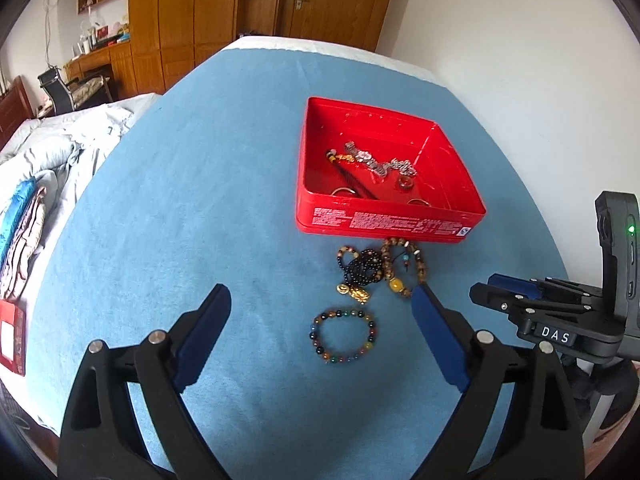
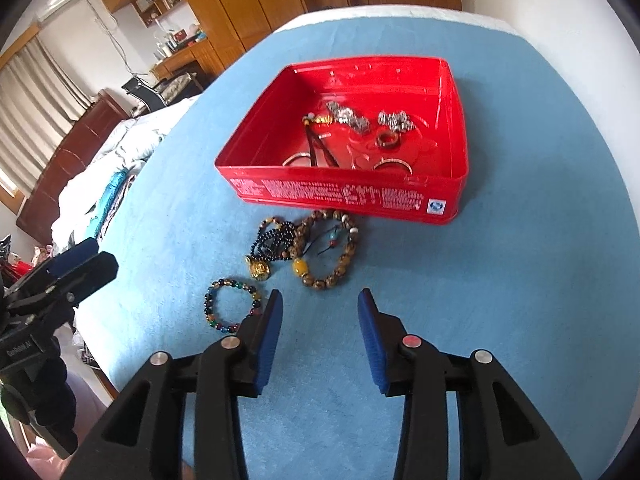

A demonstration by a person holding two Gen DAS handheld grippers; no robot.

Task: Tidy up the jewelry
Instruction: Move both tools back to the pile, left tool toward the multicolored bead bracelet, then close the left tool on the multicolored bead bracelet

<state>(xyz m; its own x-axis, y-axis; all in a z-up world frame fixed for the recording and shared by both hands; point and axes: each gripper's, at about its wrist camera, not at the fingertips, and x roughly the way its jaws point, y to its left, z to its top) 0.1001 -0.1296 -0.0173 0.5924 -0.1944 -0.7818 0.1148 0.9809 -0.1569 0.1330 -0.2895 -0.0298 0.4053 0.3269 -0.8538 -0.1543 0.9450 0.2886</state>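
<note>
Several bead bracelets on blue cloth tabletop. Left wrist view: multicolour bracelet (image 1: 343,337), glossy round beads, light, limp, apt to roll; lies between released jaws of left gripper (image 1: 322,316); best pinched across one bead strand. Red tin (image 1: 384,222) at 12 o'clock.

Right wrist view: brown bracelet (image 2: 330,254), black strand (image 2: 272,242) tangled; right gripper (image 2: 320,312) parted, empty.

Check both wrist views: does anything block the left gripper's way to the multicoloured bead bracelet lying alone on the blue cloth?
Nothing visible does. The left gripper is open above the multicoloured bracelet, with only bare blue cloth beneath and around it. The tangled bracelets lie apart, nearer the red box.
</note>
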